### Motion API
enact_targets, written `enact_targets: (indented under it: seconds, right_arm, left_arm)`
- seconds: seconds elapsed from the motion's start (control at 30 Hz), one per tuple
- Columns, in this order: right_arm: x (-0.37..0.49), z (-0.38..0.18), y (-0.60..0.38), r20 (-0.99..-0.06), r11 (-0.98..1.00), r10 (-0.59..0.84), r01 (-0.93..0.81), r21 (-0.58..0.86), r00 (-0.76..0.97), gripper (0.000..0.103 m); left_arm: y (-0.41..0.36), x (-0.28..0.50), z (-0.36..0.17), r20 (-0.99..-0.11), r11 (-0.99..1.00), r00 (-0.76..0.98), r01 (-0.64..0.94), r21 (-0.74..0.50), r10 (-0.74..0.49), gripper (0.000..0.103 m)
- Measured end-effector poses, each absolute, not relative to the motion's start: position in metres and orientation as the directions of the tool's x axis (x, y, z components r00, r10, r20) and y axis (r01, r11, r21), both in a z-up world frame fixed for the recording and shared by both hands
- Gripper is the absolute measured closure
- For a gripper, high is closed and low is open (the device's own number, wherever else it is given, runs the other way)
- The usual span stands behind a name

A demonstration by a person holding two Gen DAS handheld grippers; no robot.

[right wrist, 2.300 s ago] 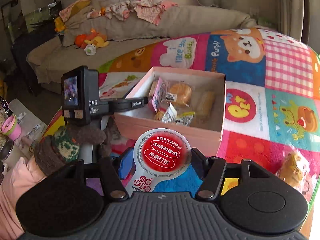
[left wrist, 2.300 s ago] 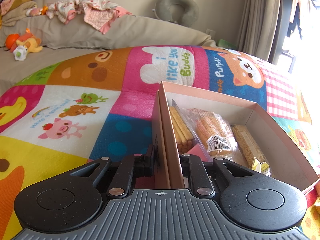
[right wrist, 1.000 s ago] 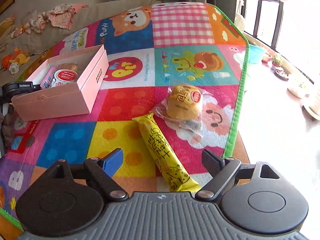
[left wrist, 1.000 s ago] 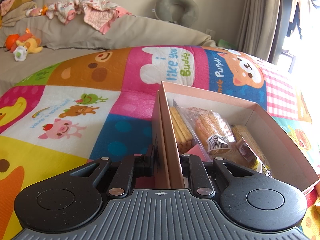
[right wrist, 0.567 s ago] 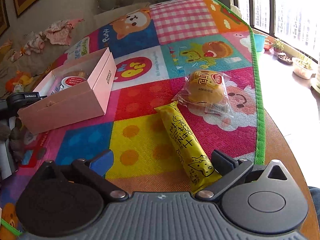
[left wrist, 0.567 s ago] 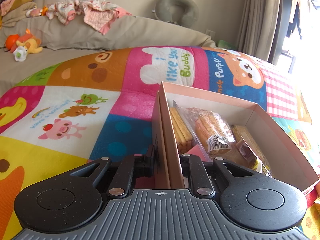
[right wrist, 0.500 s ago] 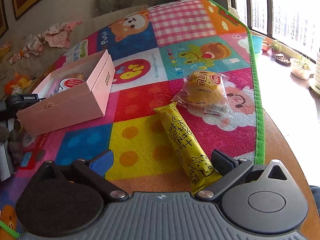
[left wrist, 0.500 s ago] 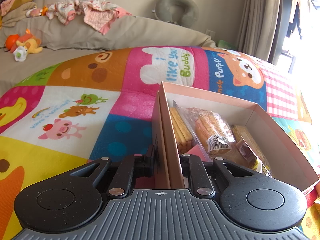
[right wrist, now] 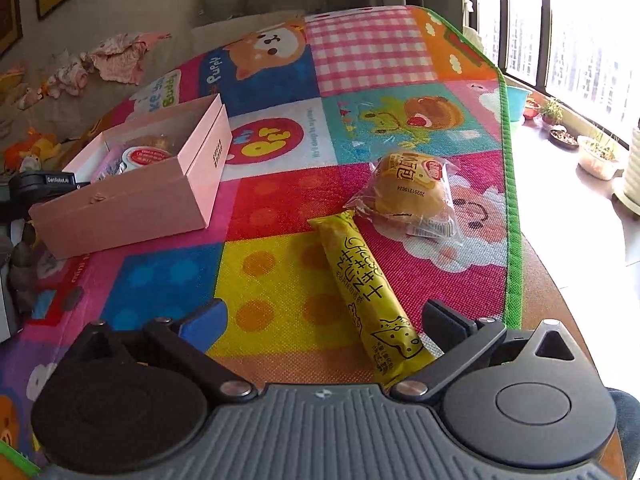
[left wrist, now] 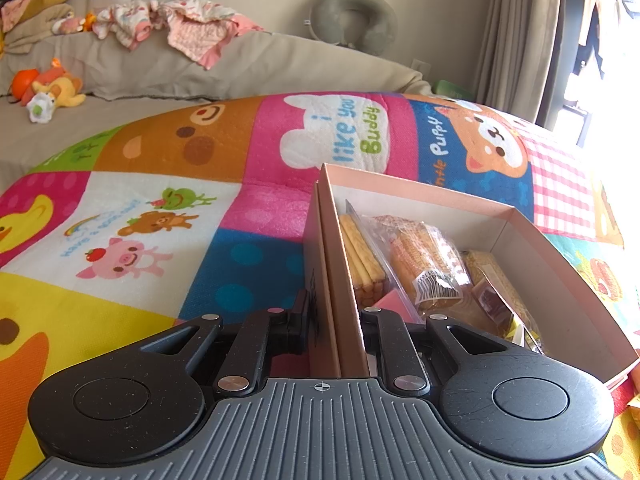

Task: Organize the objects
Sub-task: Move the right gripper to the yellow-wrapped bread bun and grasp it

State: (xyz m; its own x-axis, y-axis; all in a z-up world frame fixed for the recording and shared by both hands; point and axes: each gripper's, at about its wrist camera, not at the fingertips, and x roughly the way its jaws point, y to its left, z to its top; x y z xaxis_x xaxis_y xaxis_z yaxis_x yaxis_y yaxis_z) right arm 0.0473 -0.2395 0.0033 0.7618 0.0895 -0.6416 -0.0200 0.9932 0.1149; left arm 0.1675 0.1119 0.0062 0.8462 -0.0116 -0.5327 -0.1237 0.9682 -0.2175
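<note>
My left gripper [left wrist: 335, 310] is shut on the near wall of the pink box [left wrist: 338, 280], one finger outside and one inside. The box holds several wrapped snacks, among them biscuit sticks [left wrist: 362, 256] and a bagged bun [left wrist: 428, 266]. In the right wrist view the pink box [right wrist: 132, 204] sits at the left with a red-lidded cup [right wrist: 143, 157] inside. My right gripper [right wrist: 324, 322] is open and empty, just above the mat. The near end of a long yellow cheese stick packet [right wrist: 366, 288] lies between its fingers. A wrapped yellow bun [right wrist: 408, 190] lies beyond it.
A colourful cartoon play mat [right wrist: 360, 132] covers the table, with its green border [right wrist: 510, 200] at the right and bare wood beyond. A sofa with clothes and toys [left wrist: 160, 48] stands behind. The other gripper's body [right wrist: 40, 182] shows at the box's left end.
My right gripper let go of the red-lidded cup into the box, swung right and came down over the yellow stick packet. My left gripper has stayed clamped on the box wall.
</note>
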Motion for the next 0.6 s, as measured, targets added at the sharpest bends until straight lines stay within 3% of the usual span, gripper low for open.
enact_targets:
  seconds: [0.2, 0.37, 0.43, 0.5, 0.6]
  right_arm:
    - [0.073, 0.026, -0.268, -0.567, 0.992, -0.021, 0.087, 0.089, 0.823, 0.000]
    - [0.140, 0.016, -0.276, -0.641, 0.990, -0.050, 0.124, 0.071, 0.766, 0.002]
    - [0.158, 0.010, -0.272, -0.659, 0.991, -0.072, 0.126, 0.035, 0.749, 0.008]
    - [0.170, 0.004, -0.269, -0.684, 0.991, -0.093, 0.134, 0.007, 0.723, 0.025]
    - [0.171, 0.004, -0.263, -0.694, 0.993, -0.097, 0.121, -0.015, 0.713, 0.041]
  left_arm:
    - [0.112, 0.167, 0.006, -0.533, 0.968, 0.846, -0.123, -0.218, -0.012, 0.086]
    - [0.112, 0.168, 0.006, -0.533, 0.968, 0.846, -0.123, -0.218, -0.012, 0.086]
    - [0.112, 0.167, 0.006, -0.533, 0.968, 0.846, -0.123, -0.218, -0.012, 0.086]
    - [0.112, 0.168, 0.006, -0.533, 0.968, 0.846, -0.123, -0.218, -0.012, 0.086]
    - [0.112, 0.168, 0.006, -0.533, 0.968, 0.846, -0.123, -0.218, -0.012, 0.086]
